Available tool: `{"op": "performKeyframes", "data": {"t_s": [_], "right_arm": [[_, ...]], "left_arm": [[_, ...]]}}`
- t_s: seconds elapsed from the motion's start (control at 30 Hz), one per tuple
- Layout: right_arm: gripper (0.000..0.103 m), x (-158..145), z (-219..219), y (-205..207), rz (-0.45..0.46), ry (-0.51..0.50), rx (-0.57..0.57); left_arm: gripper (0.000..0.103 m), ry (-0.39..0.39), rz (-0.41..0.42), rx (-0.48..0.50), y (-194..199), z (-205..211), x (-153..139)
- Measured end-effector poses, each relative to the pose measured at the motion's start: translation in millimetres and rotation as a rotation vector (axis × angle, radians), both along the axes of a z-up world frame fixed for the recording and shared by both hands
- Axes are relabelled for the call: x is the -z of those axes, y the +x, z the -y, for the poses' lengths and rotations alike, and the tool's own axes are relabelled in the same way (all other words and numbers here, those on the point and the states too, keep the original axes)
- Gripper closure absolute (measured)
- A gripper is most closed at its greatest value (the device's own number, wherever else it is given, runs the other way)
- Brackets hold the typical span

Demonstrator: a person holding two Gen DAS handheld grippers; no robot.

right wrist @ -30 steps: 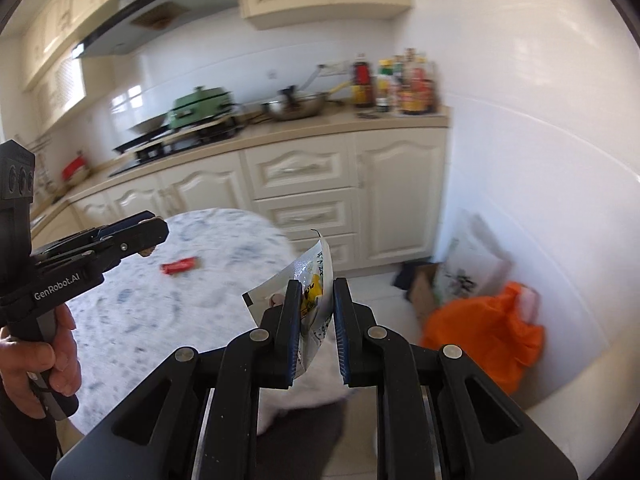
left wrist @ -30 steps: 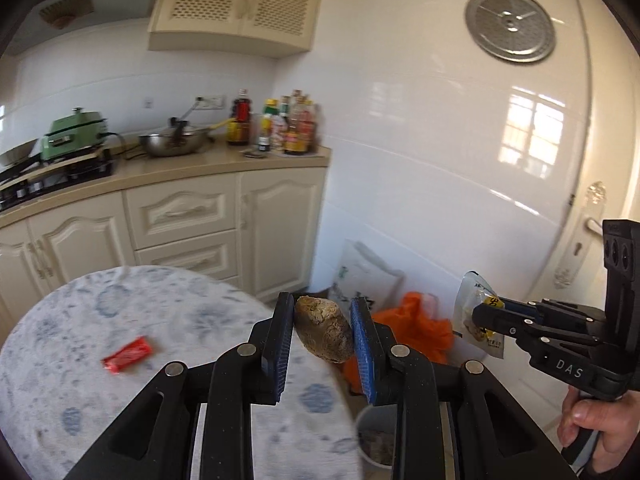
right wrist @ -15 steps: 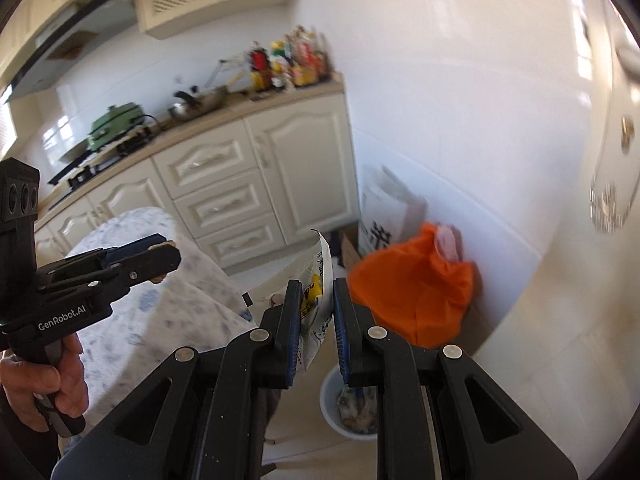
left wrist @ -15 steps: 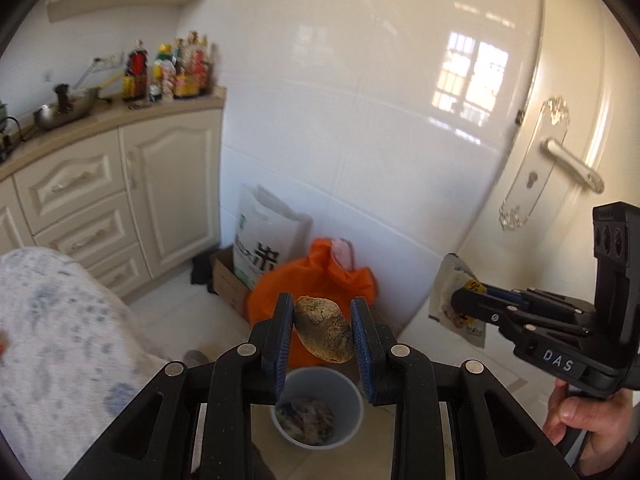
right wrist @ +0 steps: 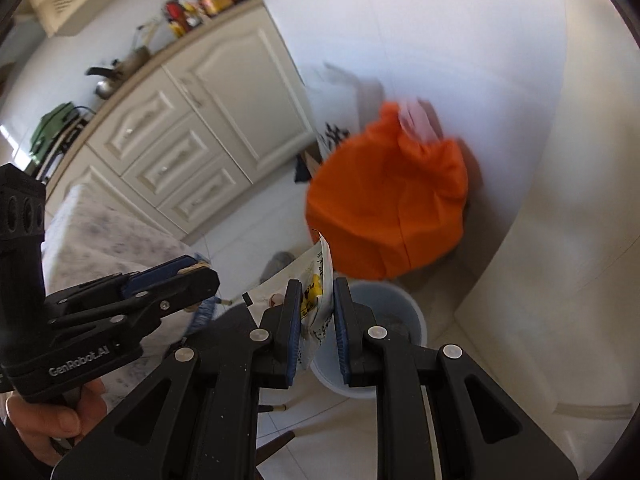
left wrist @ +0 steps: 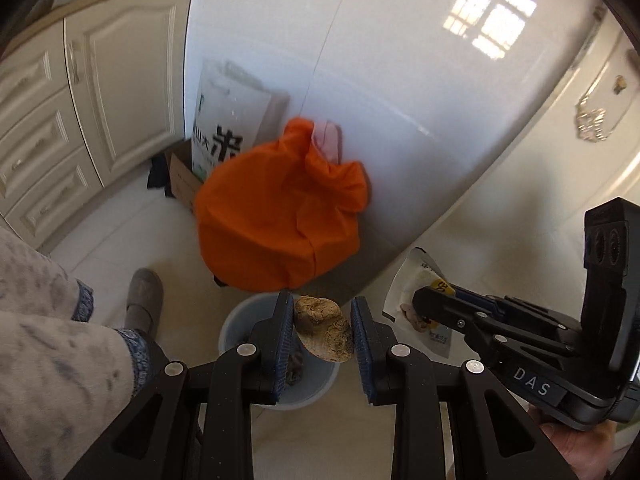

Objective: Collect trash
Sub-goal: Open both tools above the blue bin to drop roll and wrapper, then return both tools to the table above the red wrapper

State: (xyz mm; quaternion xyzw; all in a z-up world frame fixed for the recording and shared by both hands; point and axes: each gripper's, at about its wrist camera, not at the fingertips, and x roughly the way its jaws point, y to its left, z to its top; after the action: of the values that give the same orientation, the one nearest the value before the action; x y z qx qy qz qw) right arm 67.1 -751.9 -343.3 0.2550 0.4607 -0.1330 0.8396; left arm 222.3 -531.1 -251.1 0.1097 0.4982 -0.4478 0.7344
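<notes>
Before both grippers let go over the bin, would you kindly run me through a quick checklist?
1. Left gripper clamped on the brown lump: ok.
2. Right gripper clamped on the snack wrapper: ok.
3. Lump over the grey bin: ok.
4. Wrapper over the bin's opening: cannot tell, it hangs near the rim.
5. Room left in the bin: ok, some trash lies at the bottom.
6. Orange bag clear of the bin's mouth: ok.

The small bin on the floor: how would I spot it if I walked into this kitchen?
Find the white tiled wall past the cream cabinets, where a big orange bag slumps on the floor. Directly in front of that bag stands the pale blue-grey bin. It is the only round, open-topped container there, low and already holding some scraps, unlike the soft bag and the cardboard box beside it.
</notes>
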Motion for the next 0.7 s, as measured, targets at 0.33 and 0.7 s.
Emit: {"op": "performKeyframes", "data": {"t_s": [0.33,0.7], "right_arm": [[0.035,70.4,33.1,1.8,-0.075,0.106,0.080],[0.000,55.0,28.9,-13.8,-0.064,0.064,0.170]], "left_arm": [[0.026,0.104,-0.041,-0.031,43.9,43.4,45.5],[0.002,0.089,0.087,-0.087,22.4,11.7,14.6]]}}
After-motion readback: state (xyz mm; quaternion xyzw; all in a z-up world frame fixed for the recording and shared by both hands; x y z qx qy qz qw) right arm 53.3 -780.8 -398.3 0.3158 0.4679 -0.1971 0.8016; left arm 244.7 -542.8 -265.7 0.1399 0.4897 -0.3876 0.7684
